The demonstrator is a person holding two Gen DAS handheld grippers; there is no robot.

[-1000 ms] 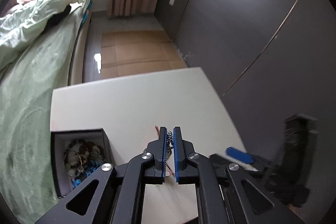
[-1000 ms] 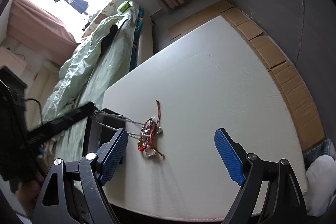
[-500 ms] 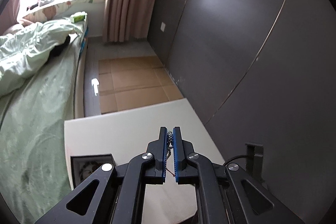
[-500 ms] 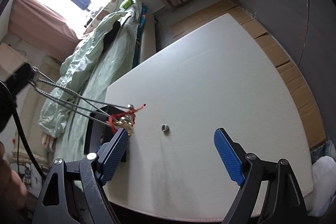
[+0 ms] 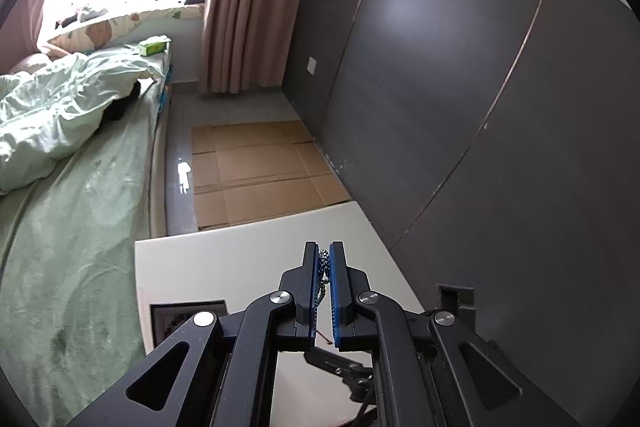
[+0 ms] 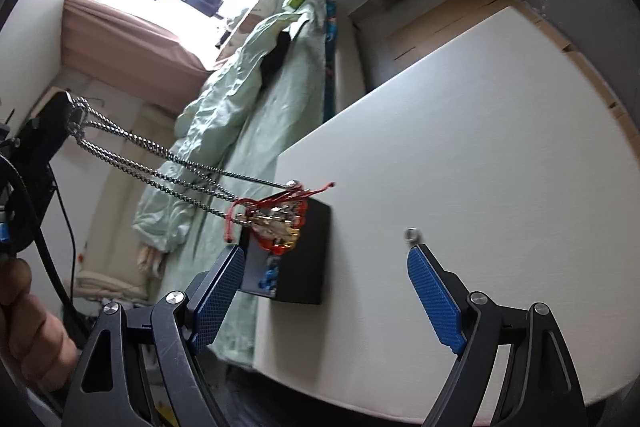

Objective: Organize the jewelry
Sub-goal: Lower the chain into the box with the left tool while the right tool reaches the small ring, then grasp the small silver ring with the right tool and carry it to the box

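Note:
In the left wrist view my left gripper point(image 5: 323, 267) is shut on a silver chain point(image 5: 322, 269) above the white table point(image 5: 240, 255). The right wrist view shows that chain point(image 6: 160, 163) stretching from the left gripper point(image 6: 70, 111) at the upper left down to a tangle of red cord and metal charms point(image 6: 276, 223). The tangle hangs in the air over the black jewelry box point(image 6: 308, 259) at the table's left edge. My right gripper point(image 6: 324, 255) stands wide open and empty, just in front of the box. A small silver piece point(image 6: 412, 235) lies on the table by its right fingertip.
The box point(image 5: 188, 311) holds blue beads point(image 6: 268, 275) and other pieces. A bed with green bedding point(image 6: 224, 131) runs along the table's left side. A dark wall point(image 5: 460, 107) stands to the right, with cardboard on the floor point(image 5: 256, 171) beyond. A hand point(image 6: 24, 327) shows at the lower left.
My left gripper rose with the chain and lifted the tangle off the table to above the box. A small silver piece stayed behind on the table. My right gripper swung left toward the box.

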